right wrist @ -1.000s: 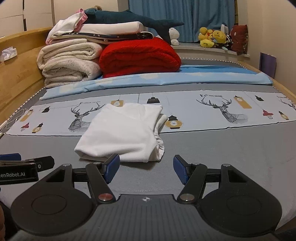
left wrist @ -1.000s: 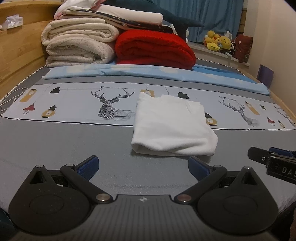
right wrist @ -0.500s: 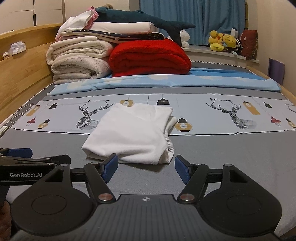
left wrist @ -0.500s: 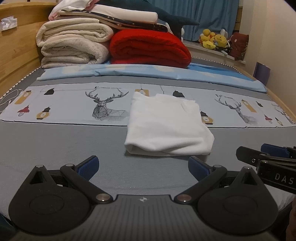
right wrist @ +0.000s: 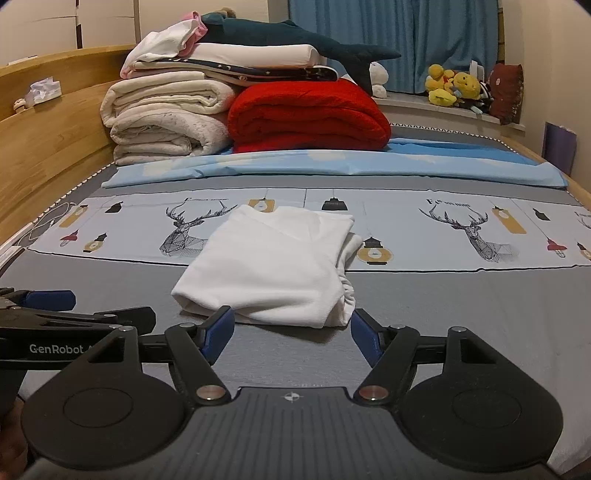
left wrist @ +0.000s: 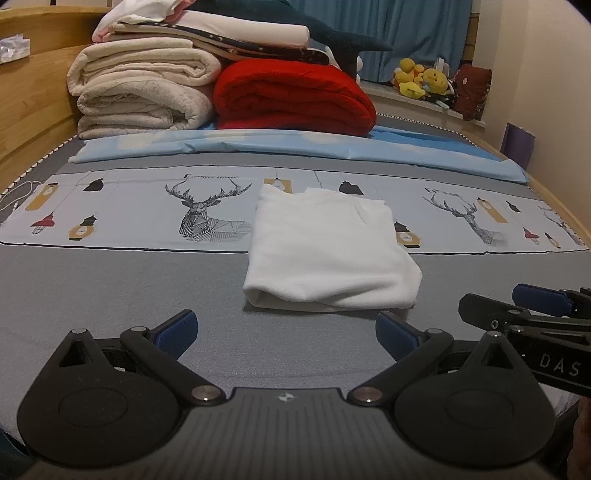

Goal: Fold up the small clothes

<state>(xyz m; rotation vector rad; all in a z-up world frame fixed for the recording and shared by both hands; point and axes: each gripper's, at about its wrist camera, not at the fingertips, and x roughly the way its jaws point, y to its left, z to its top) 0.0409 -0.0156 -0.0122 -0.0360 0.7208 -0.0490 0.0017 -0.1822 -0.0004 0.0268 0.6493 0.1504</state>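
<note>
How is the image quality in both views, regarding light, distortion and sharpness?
Left wrist view: warm dim indoor light, strong fisheye bending, dark corners; the white folded garment is sharp and casts a soft shadow. Right wrist view: the same bending; the garment is slightly overexposed; the open right gripper is sharp.

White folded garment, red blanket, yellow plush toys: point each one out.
White folded garment (right wrist: 273,266), right wrist view, middle of top layer.
Red blanket (left wrist: 291,98), left wrist view, front folds.
Yellow plush toys (right wrist: 452,86), right wrist view, middle toy.

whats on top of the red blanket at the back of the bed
A folded navy star-print cloth and white bedding overhang the red blanket, with a dark blue plush shark lying across them. How far that stack rests on the blanket is hidden.
</note>
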